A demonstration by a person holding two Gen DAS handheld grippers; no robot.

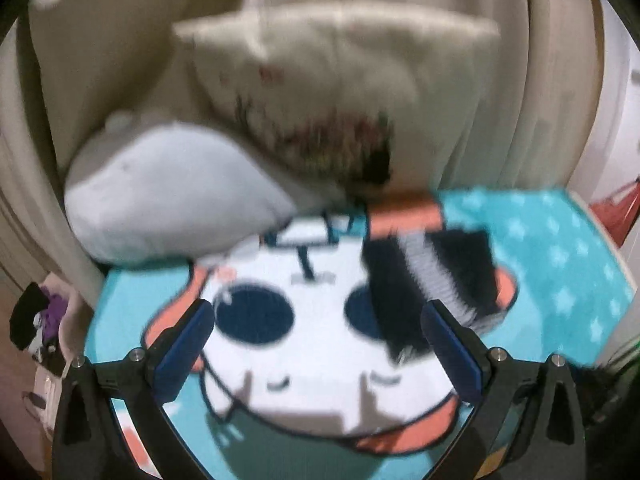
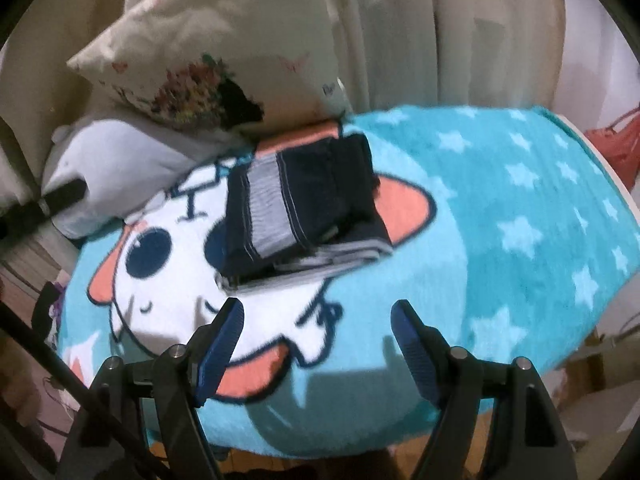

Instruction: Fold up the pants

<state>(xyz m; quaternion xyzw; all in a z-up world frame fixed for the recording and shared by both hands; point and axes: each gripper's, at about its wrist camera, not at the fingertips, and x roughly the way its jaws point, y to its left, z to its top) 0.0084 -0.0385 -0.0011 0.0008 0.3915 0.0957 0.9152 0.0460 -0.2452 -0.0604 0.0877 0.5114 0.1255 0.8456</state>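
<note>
The pants (image 2: pixel 304 208) are dark navy with a grey stripe and lie folded into a compact stack on the teal cartoon blanket (image 2: pixel 500 216). In the left wrist view they (image 1: pixel 436 276) show blurred, just beyond the right finger. My left gripper (image 1: pixel 316 312) is open and empty, held above the blanket's white cartoon face. My right gripper (image 2: pixel 316 312) is open and empty, held back from the near edge of the stack.
A floral cream pillow (image 2: pixel 224 52) and a grey-white pillow (image 2: pixel 120 168) lie at the far side of the blanket, against cream curtains (image 2: pixel 440 32). Part of the other tool (image 2: pixel 44 204) shows at the left. The blanket's right edge (image 2: pixel 608 168) drops off, with red items (image 2: pixel 616 148) beyond.
</note>
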